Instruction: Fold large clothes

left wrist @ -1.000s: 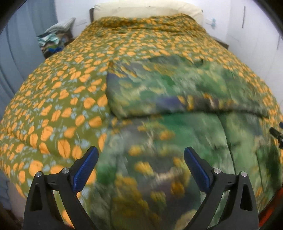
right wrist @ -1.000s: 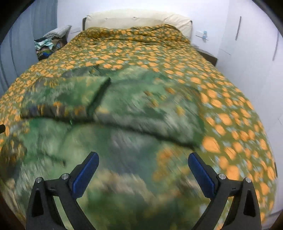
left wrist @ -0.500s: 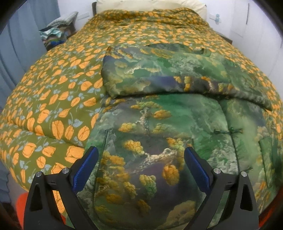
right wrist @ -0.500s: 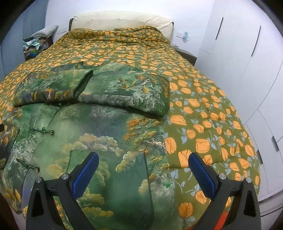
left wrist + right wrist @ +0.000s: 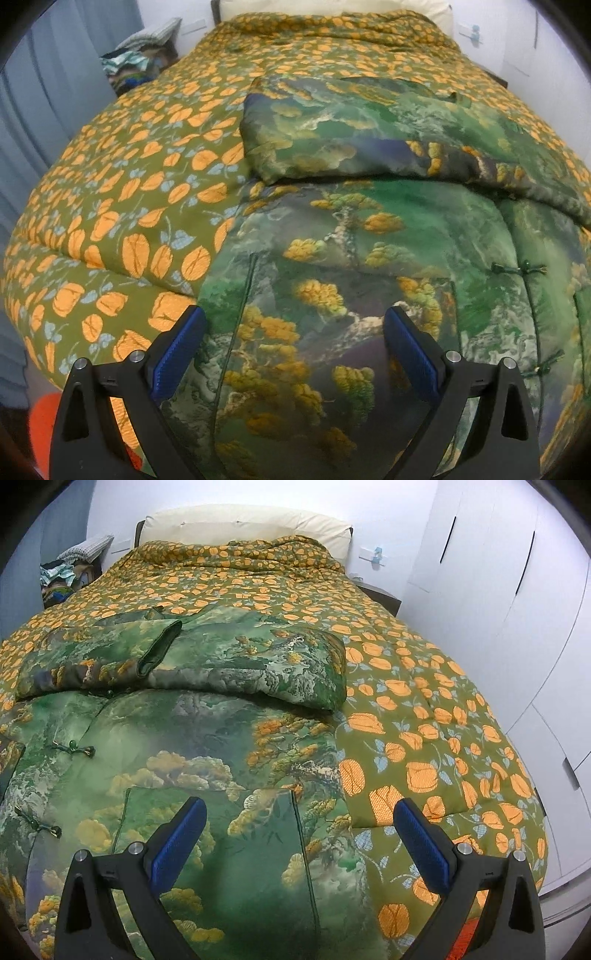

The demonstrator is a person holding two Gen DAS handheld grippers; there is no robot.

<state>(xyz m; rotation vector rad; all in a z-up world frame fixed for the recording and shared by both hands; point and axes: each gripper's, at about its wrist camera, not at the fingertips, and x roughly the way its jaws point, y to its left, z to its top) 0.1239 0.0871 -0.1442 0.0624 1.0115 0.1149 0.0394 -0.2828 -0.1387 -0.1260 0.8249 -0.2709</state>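
Observation:
A large padded green jacket with a landscape print and knot buttons lies face up on the bed; it also shows in the right wrist view. Both sleeves are folded across its chest. My left gripper is open and empty above the jacket's lower left part. My right gripper is open and empty above the jacket's lower right part, near its side edge.
The bed has a green quilt with orange leaves and a cream headboard. A pile of clothes sits left of the bed. White wardrobe doors stand on the right.
Both grippers have pulled back toward the foot of the bed and risen slightly, staying open. The views have sharpened after motion blur. The jacket has not moved.

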